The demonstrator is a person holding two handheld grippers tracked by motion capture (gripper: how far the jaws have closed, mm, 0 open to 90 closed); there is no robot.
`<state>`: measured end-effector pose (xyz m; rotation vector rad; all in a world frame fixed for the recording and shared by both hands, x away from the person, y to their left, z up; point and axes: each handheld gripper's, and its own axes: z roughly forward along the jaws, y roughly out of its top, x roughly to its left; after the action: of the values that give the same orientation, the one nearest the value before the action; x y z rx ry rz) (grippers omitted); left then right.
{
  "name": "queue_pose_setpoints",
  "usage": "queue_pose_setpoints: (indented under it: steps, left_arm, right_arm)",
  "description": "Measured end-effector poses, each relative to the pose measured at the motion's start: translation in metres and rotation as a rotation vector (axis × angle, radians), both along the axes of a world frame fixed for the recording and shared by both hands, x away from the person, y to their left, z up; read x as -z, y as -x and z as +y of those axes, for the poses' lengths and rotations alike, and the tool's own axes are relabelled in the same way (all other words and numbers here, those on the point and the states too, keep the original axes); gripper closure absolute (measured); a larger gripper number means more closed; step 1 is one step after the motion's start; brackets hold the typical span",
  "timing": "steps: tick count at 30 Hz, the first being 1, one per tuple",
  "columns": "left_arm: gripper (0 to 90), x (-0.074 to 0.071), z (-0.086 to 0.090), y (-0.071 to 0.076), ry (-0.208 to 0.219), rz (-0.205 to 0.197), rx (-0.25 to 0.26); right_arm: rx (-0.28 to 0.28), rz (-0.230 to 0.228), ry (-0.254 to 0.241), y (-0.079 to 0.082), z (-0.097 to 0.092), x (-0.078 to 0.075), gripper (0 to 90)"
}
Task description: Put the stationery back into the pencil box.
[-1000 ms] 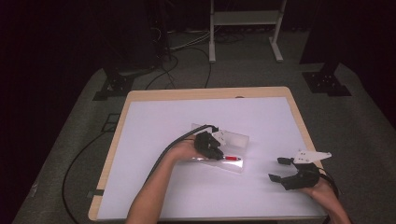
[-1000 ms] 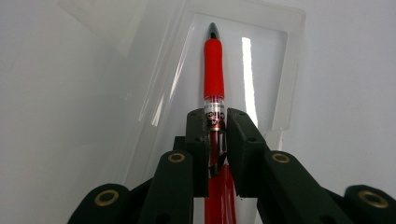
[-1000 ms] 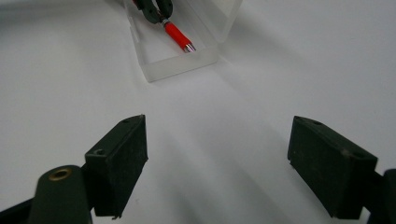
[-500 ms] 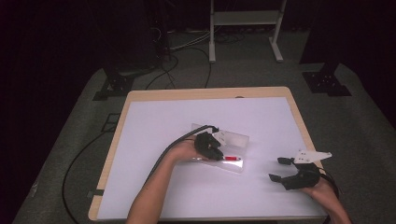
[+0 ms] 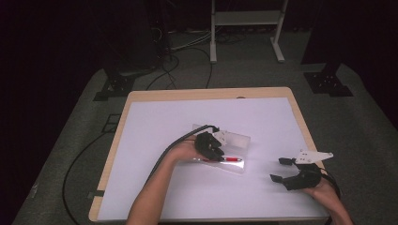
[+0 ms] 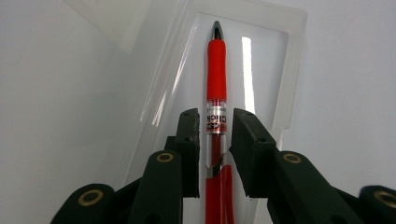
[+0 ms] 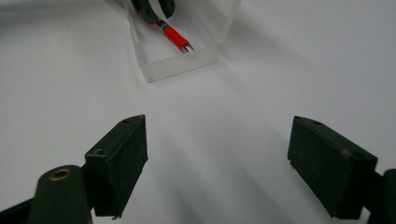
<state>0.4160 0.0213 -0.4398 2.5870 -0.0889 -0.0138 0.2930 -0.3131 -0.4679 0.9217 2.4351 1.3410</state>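
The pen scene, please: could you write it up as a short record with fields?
Surface: white table
Pen: red pen lying in the case, tip pointing away from the left tool
Case: clear case, lid open
Left tool: left tool down in the case, pads to either side of the pen's barrel with slim gaps showing; jaws have just been opening
Right tool: right tool apart from the case, jaws wide, nothing between them
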Motion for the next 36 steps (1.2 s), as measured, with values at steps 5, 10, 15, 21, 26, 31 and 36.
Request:
queue_pose_setpoints:
  steps: [5,10,15,21,26,31,36]
  left_arm:
    - [68.9,-0.005,0.002,0.001,0.021,0.004,-0.002]
    - [65.1,-0.011,0.005,0.006,0.025,0.004,0.0]
    - [60.9,-0.018,0.01,0.009,0.044,0.009,-0.009]
    - [57.2,-0.025,0.016,0.013,0.079,-0.008,-0.024]
    - [51.9,-0.026,0.023,0.016,0.1,-0.02,-0.047]
    - [46.5,-0.027,0.032,0.021,0.13,-0.026,-0.075]
    - [42.0,-0.027,0.041,0.024,0.14,-0.031,-0.101]
  right_arm:
    - [0.002,-0.004,0.002,0.001,0.0,0.0,19.3]
    - [0.007,-0.003,0.0,0.0,0.0,-0.001,19.3]
    - [0.007,-0.01,-0.001,0.0,0.0,-0.002,19.3]
    - [0.009,-0.01,-0.001,0.0,0.0,-0.002,19.3]
    - [0.011,-0.01,0.0,0.0,0.0,-0.002,19.2]
    - [0.011,-0.009,0.006,0.0,0.001,-0.002,19.2]
    - [0.013,-0.009,0.009,0.0,0.002,-0.002,19.2]
